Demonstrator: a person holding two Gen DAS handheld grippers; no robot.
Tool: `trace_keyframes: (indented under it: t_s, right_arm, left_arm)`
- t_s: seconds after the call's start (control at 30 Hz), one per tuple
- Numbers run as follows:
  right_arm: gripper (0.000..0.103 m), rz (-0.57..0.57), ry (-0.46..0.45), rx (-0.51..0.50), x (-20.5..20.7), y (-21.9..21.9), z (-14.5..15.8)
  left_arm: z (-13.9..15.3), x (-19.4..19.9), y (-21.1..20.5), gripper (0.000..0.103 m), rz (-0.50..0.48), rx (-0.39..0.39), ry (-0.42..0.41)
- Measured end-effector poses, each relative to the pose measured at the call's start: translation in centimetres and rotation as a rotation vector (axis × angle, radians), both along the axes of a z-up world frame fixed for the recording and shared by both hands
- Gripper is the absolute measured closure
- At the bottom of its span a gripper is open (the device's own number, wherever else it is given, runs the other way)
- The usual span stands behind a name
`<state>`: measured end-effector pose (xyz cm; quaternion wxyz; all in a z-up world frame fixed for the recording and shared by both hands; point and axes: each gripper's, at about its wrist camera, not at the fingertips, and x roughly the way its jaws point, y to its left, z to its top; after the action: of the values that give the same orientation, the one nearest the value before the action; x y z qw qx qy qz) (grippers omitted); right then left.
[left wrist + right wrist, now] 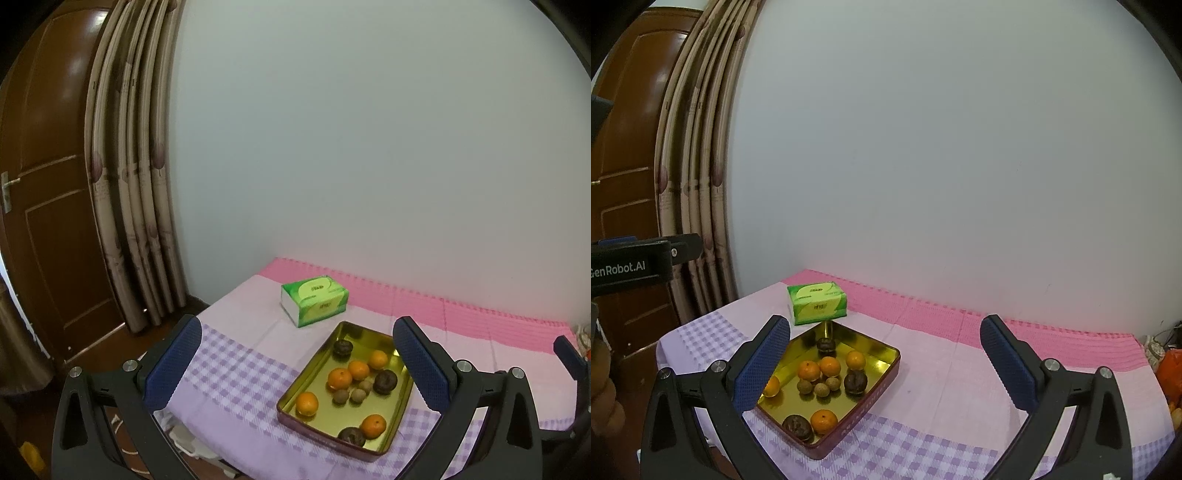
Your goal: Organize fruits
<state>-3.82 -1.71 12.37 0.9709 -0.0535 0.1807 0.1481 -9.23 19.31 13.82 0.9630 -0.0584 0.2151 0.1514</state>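
A gold-lined tin tray (pixel 400 413) (pixel 882 356) with a dark red outer wall sits on a pink and purple checked cloth. It holds several oranges (pixel 340 378) (pixel 808 370), three dark purple fruits (pixel 385 381) (pixel 855 382) and three small brown round fruits (pixel 357 395) (pixel 822 389). My left gripper (pixel 297 363) is open and empty, held above the table's near left edge, short of the tray. My right gripper (pixel 884 363) is open and empty, above the cloth to the right of the tray. The left gripper's body (pixel 631 264) shows at the left edge of the right wrist view.
A green tissue box (pixel 315 300) (pixel 817 302) stands on the cloth just behind the tray. A white wall runs behind the table. Curtains (pixel 136 192) and a brown door (pixel 48 206) are to the left. Orange items (pixel 1169 369) lie past the table's right end.
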Motion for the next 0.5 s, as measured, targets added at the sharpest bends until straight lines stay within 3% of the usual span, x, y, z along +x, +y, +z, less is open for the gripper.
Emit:
trace_keyframes:
  t_s: [0.5]
  right_arm:
    - [0.001,0.012,0.031,-0.014,0.38,0.29,-0.85]
  left_arm:
    - [-0.36,0.12,-0.33,0.0,0.004,0.02,0.006]
